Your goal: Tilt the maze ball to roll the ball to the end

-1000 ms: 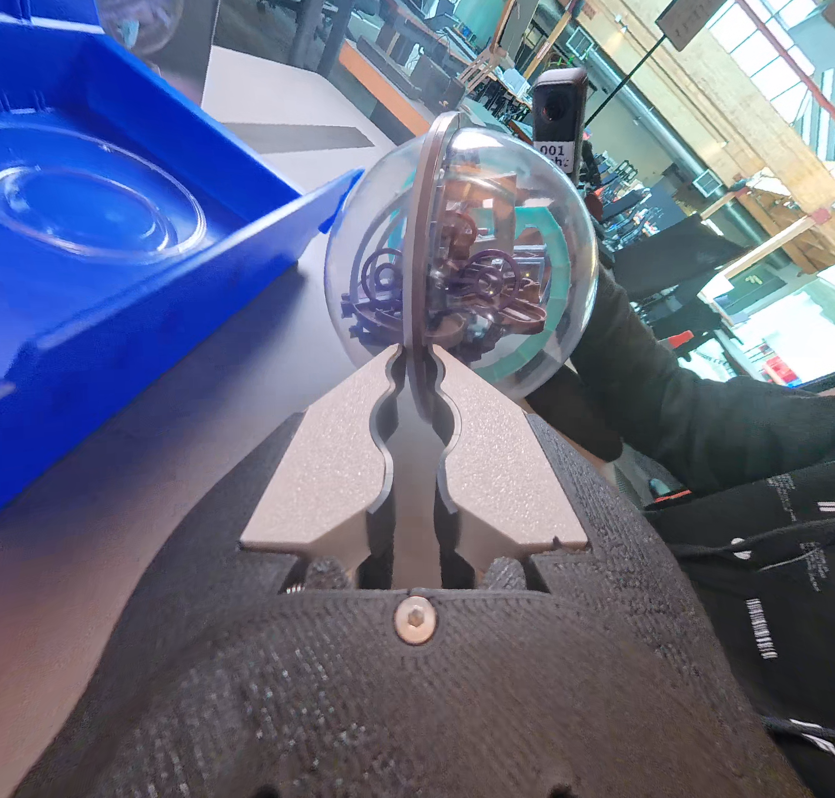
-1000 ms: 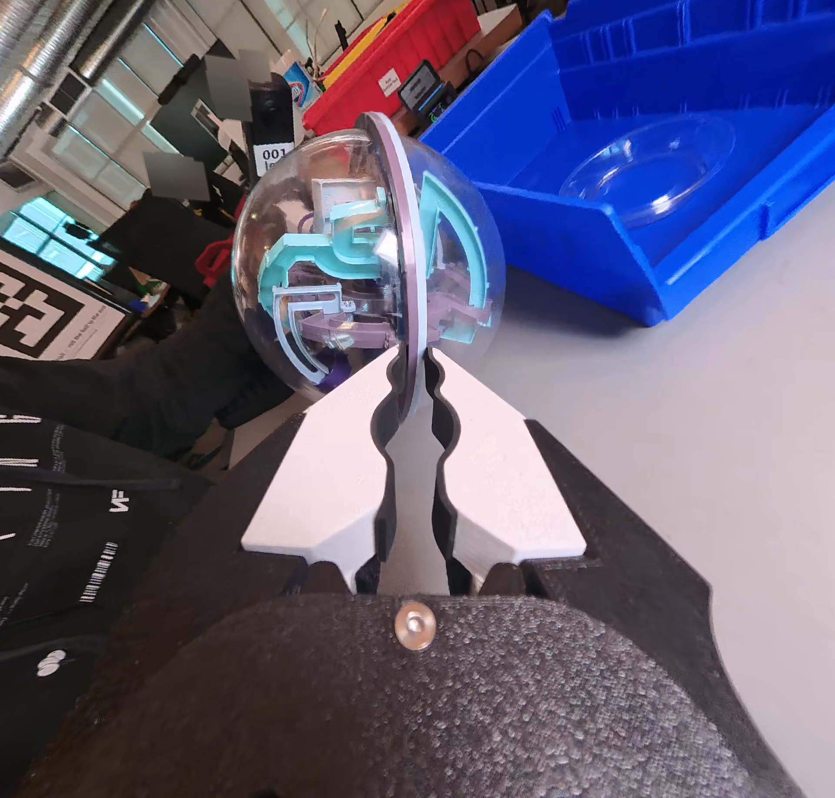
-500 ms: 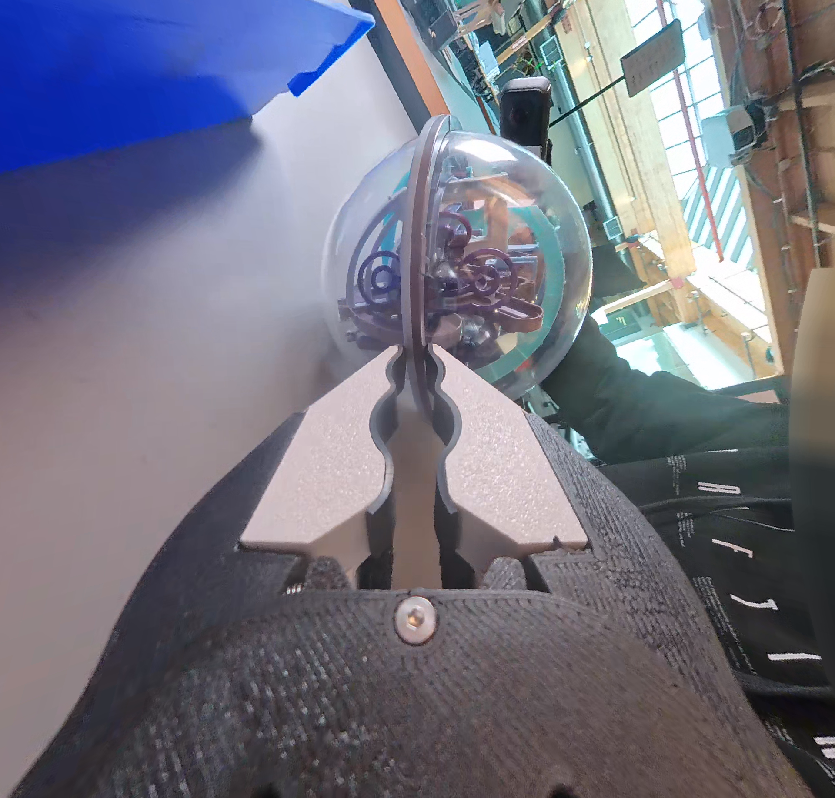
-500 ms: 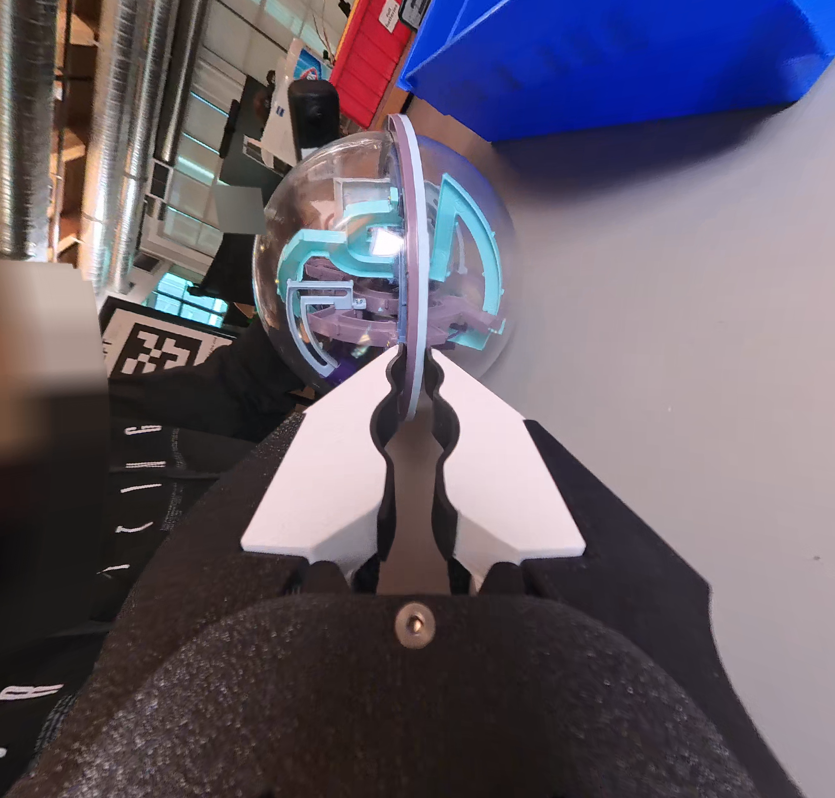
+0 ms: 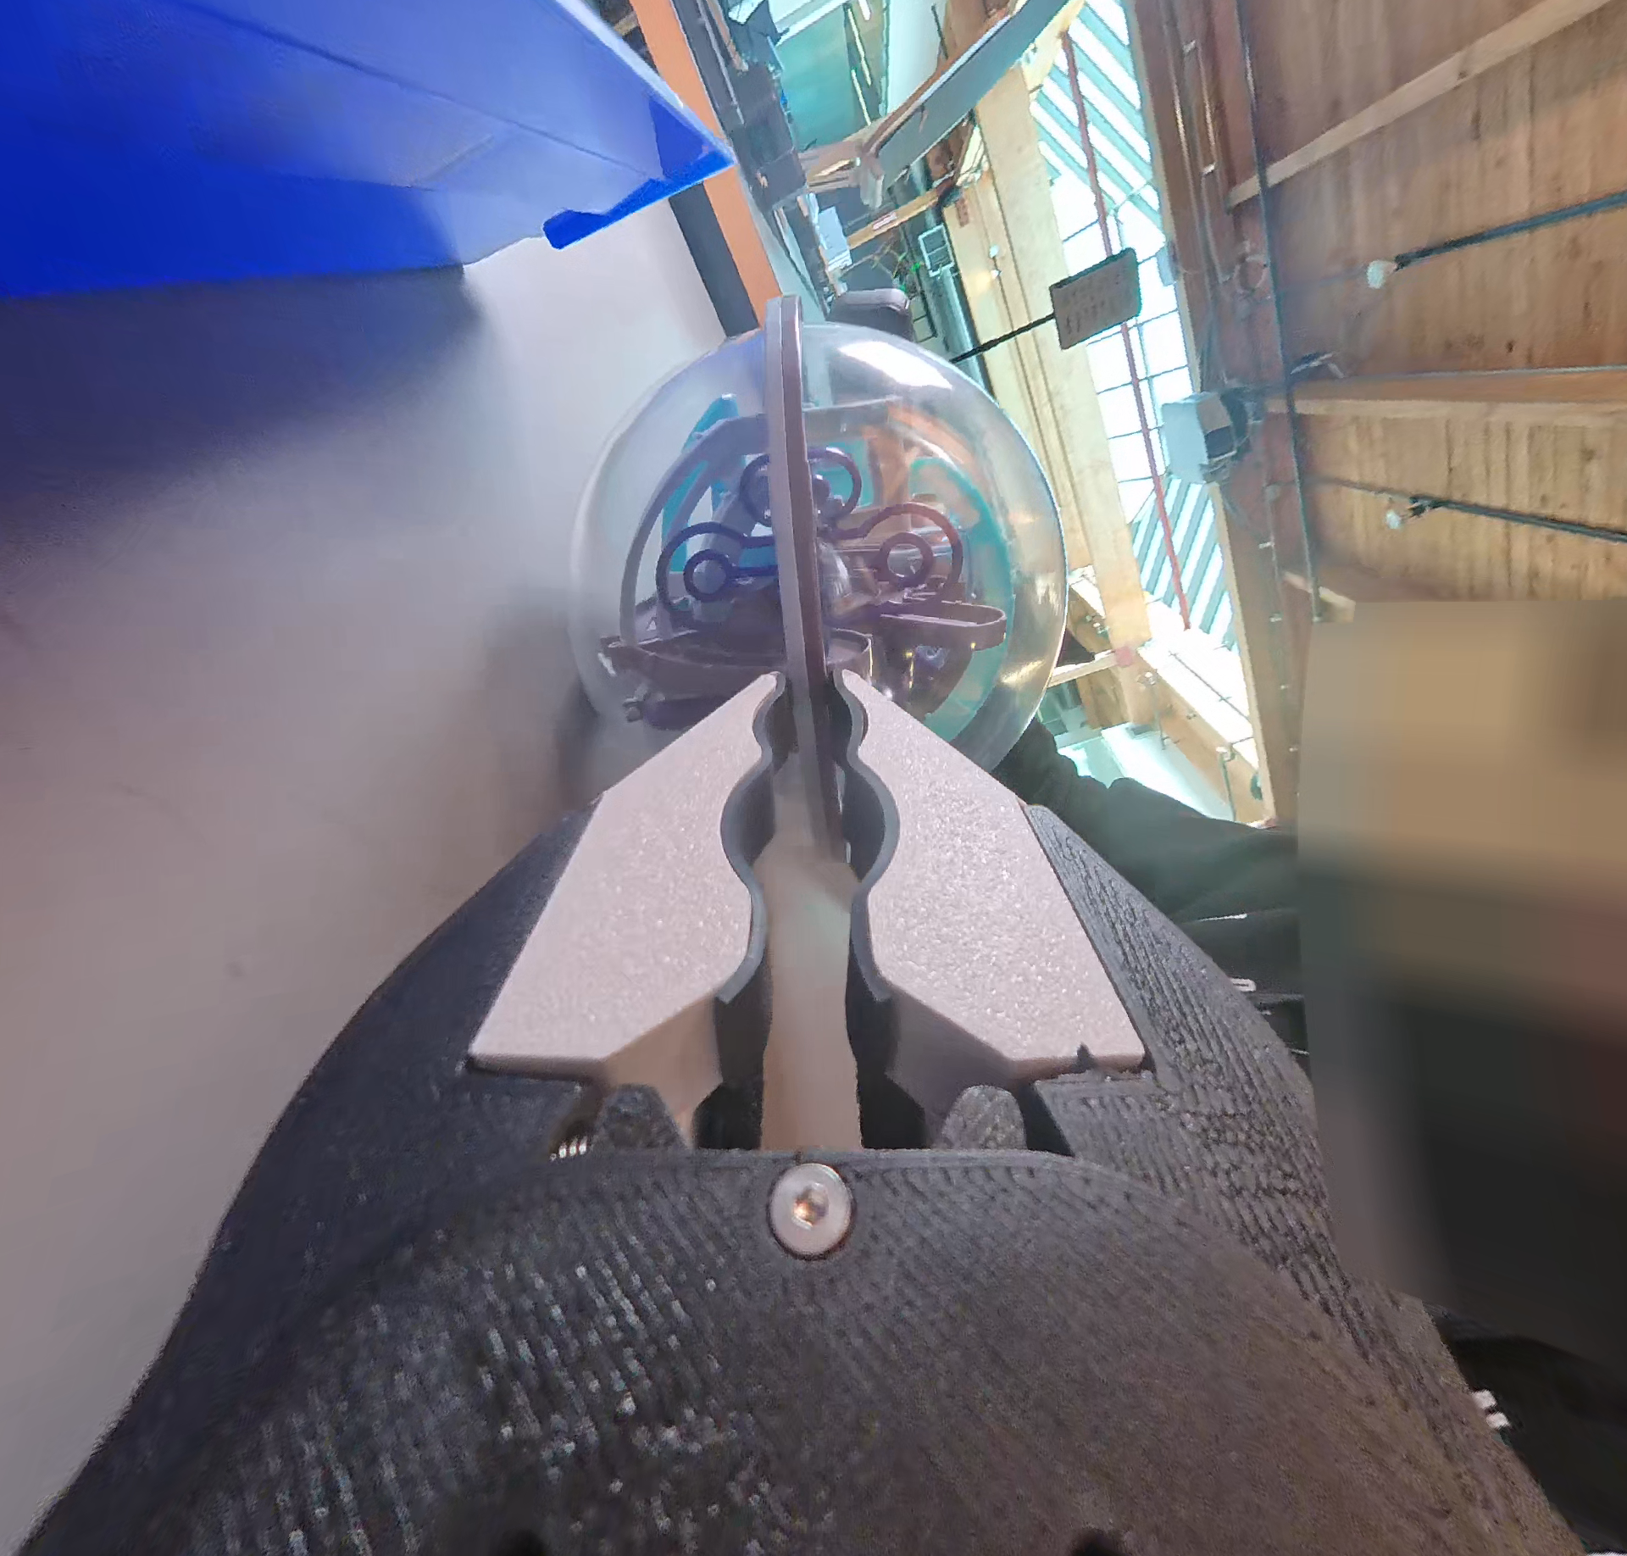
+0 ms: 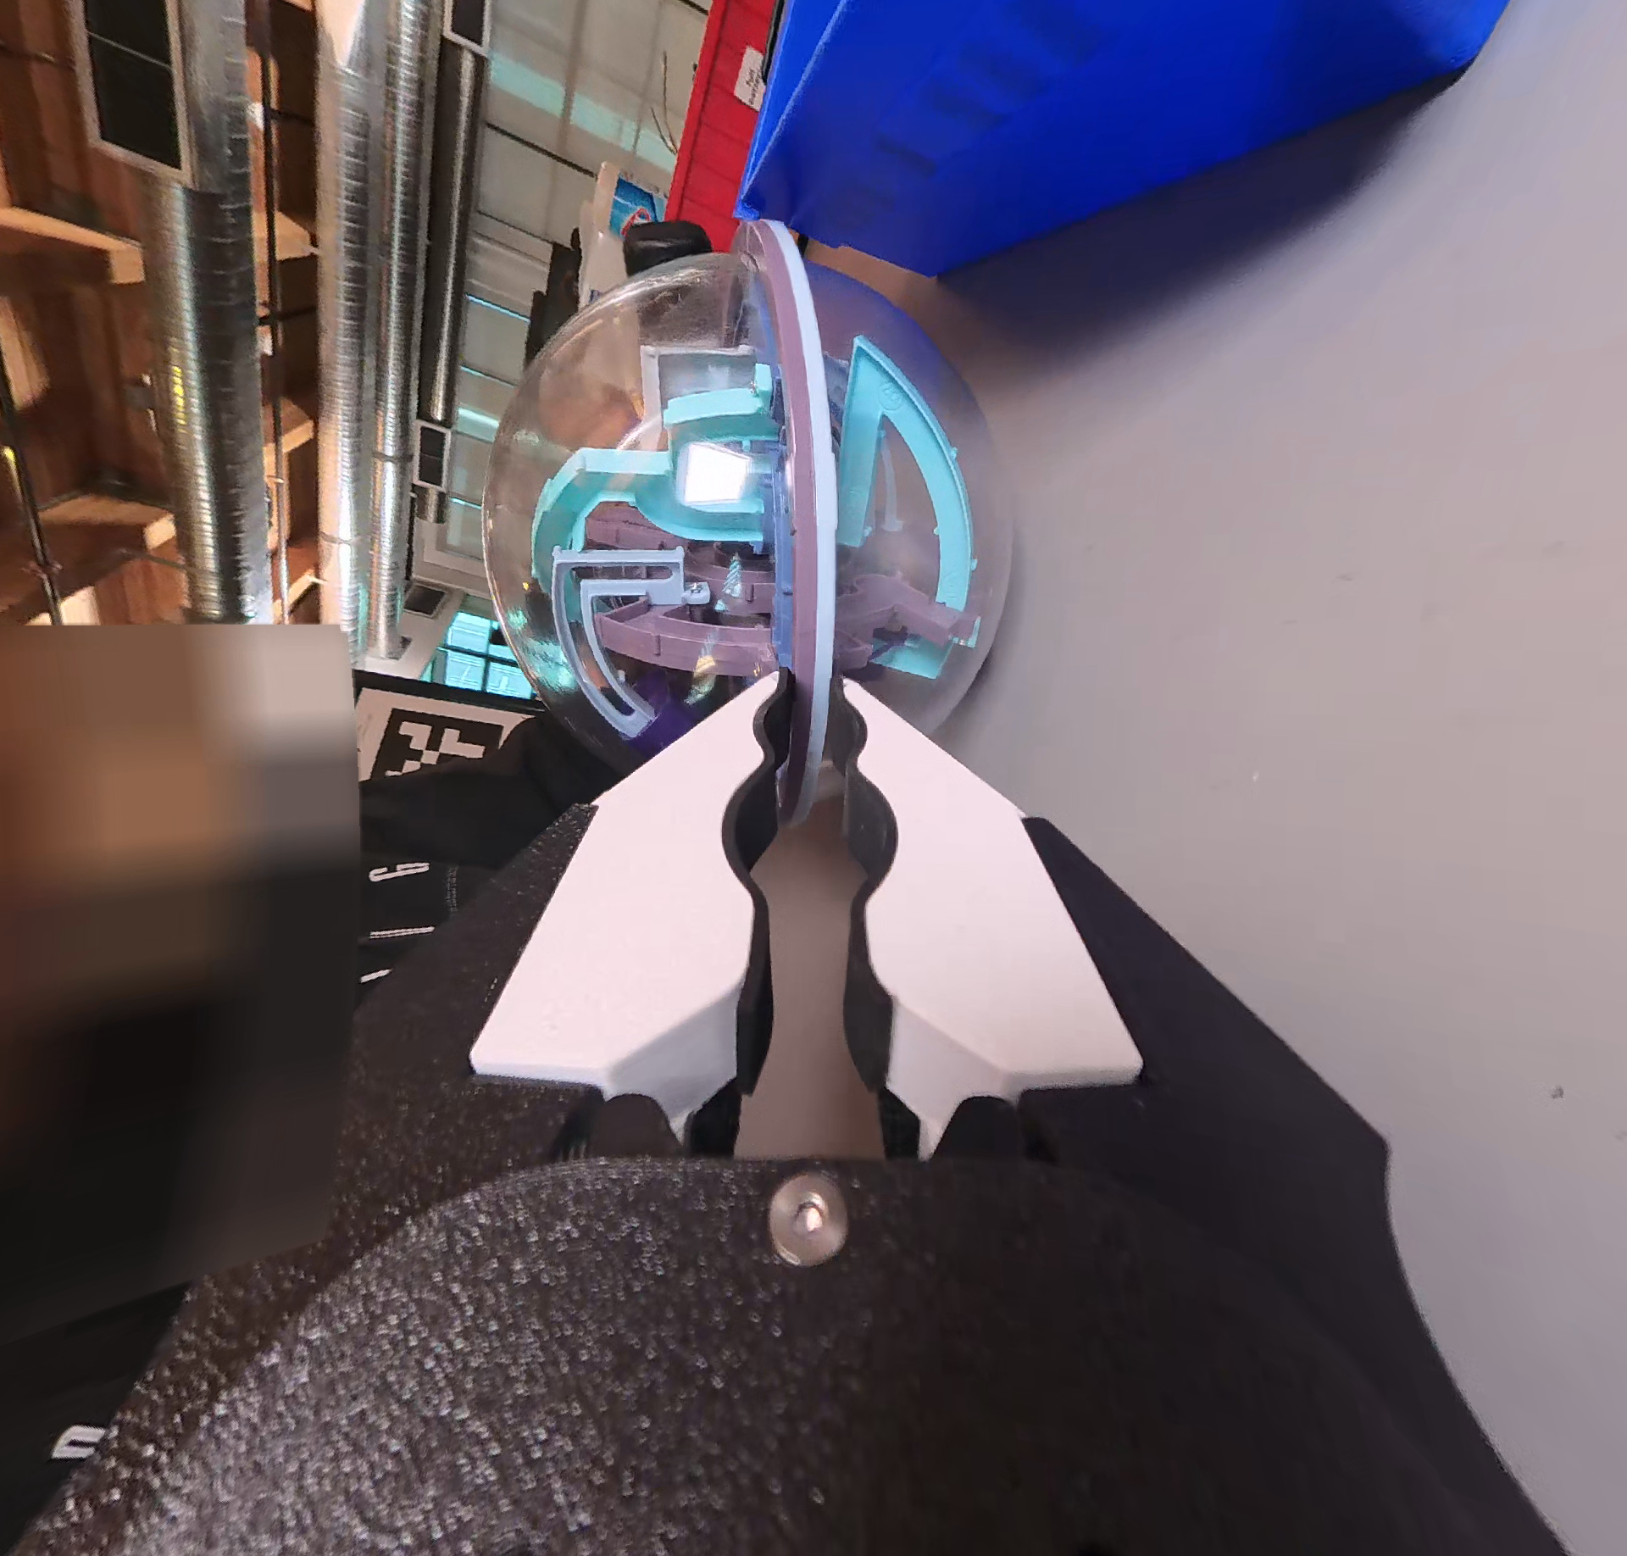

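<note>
You worked over a grey table (image 6: pixel 1321 721) with a blue bin (image 6: pixel 1100 78) on it, in a hall with timber walls and silver ducts (image 6: pixel 211 325). The maze ball (image 5: pixel 924 545) was held between your two grippers, just beside the table. Its flat rim (image 6: pixel 797 475) ran edge-on along both views. Left gripper (image 5: pixel 811 695) and right gripper (image 6: pixel 811 695) each pinched that rim.

I count one maze ball (image 5: pixel 819 536), a clear sphere with one flat ring around its middle. Two grippers of mine are clamped on that ring: my left gripper (image 5: pixel 812 690) and my right gripper (image 6: pixel 812 690), each with two fingers. There is one blue bin (image 6: pixel 1100 78), one red bin (image 6: pixel 717 105), and one grey table (image 6: pixel 1321 633).
</note>
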A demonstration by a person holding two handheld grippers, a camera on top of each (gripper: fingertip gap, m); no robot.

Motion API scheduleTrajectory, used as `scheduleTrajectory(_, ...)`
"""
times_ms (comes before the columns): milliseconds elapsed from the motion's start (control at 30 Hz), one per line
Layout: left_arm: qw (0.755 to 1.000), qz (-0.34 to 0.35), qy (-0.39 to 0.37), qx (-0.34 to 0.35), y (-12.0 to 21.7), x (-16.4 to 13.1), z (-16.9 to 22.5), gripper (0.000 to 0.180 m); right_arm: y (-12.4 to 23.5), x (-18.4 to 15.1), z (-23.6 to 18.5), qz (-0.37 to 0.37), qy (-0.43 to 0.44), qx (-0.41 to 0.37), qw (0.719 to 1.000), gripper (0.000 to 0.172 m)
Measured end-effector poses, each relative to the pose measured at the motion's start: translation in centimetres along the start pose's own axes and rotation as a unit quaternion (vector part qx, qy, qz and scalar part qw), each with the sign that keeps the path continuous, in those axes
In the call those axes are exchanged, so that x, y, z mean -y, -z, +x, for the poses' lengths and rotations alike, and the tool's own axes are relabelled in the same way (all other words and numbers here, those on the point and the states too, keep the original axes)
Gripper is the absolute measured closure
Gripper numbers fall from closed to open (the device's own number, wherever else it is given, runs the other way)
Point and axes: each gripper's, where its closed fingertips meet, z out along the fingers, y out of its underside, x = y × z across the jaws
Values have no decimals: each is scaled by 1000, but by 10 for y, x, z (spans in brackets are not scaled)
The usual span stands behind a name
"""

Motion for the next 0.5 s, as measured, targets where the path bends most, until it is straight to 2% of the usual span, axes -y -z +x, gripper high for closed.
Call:
scheduleTrajectory(267, 999, 34, -21, -2, -1, 10, -4, 174, 0, 9, 4, 38, 11, 12, 999, 166)
scheduleTrajectory(400, 995, 43, -89, 16, 1, 15, -7, 171, -2, 11, 4, 60, 48, 11, 997, 165)
scheduleTrajectory(500, 979, 45, -195, 43, 4, 16, -1, 139, -2, 13, 3, 77, 83, 8, 993, 164)
